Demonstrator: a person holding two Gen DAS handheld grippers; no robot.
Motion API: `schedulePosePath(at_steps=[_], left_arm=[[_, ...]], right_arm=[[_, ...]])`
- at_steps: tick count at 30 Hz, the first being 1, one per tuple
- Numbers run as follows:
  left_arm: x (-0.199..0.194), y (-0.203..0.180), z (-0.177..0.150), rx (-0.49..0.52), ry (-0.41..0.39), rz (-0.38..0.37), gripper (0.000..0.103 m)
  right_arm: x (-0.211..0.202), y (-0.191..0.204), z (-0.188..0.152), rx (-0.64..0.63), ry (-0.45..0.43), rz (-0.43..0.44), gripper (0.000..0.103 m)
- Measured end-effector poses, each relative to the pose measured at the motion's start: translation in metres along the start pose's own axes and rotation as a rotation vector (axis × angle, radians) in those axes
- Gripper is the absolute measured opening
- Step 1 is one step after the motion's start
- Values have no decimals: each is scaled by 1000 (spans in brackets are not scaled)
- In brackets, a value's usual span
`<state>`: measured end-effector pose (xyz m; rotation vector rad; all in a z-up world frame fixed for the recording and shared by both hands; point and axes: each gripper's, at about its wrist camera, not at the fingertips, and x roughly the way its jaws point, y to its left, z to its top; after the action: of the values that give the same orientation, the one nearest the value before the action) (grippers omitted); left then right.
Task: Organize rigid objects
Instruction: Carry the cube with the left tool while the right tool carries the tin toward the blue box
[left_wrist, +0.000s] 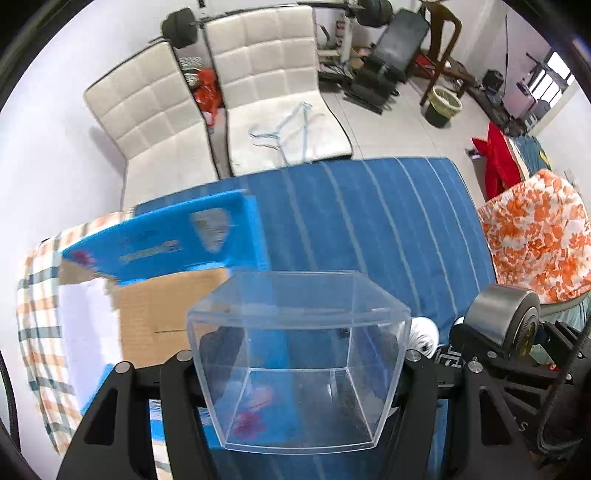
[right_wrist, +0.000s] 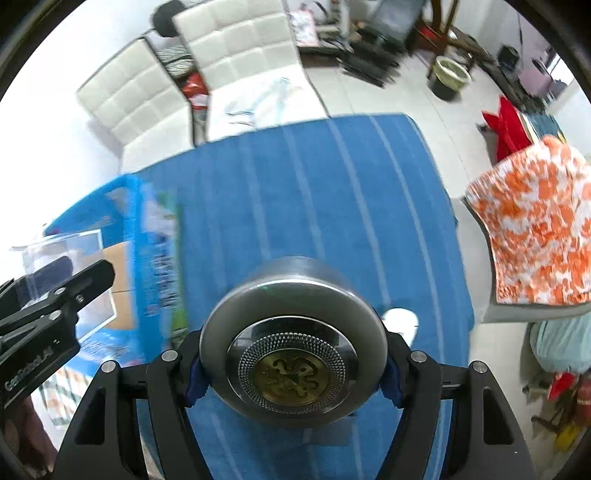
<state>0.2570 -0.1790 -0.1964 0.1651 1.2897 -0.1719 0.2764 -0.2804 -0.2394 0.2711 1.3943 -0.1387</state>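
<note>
The left gripper (left_wrist: 299, 363) is clamped on a clear, square-sided transparent plastic box (left_wrist: 297, 354), one black finger pressed to each side wall; the box is empty, its open top faces forward, and it hangs above the blue striped cloth (left_wrist: 369, 229) covering the table; through its walls the cloth and the edge of a carton show. To its left lies a blue printed cardboard carton (left_wrist: 159, 243) with its brown flaps (left_wrist: 166, 317) spread open; beneath the carton a plaid orange-and-grey fabric (left_wrist: 37, 314) drapes over the table's edge.

The right gripper (right_wrist: 293, 373) grips a round, brushed-metal tin (right_wrist: 291, 347) by its sides, the blue-padded fingers (right_wrist: 194, 380) touching the rim on both flanks; the tin's face, a dotted ring around a brass-coloured emblem, is turned towards the camera; it is held over the same blue cloth, just beside the carton. A small white object (right_wrist: 400, 319) rests on the cloth near the tin's right side; what it is cannot be told.

From the right wrist view the left gripper and its clear box appear at the far left, above the carton. Two white quilted cushioned chairs (left_wrist: 258, 74) stand beyond the table; an orange floral cloth (left_wrist: 539, 236) sits at the right.
</note>
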Motion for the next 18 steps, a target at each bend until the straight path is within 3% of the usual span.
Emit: schedulePosePath(at_steps=[9,13,18], left_arm=[[-52,95,-15,-68,-69,16,61],[-47,147,-19,-112,-66,28,61],[-12,198,-24,-167,1,19,61]], right_arm=[[-30,123,-1,-96,-36,65,74],[-18,167,7,-115,-21,80,74],[25,210,26,-122,33,80,74]])
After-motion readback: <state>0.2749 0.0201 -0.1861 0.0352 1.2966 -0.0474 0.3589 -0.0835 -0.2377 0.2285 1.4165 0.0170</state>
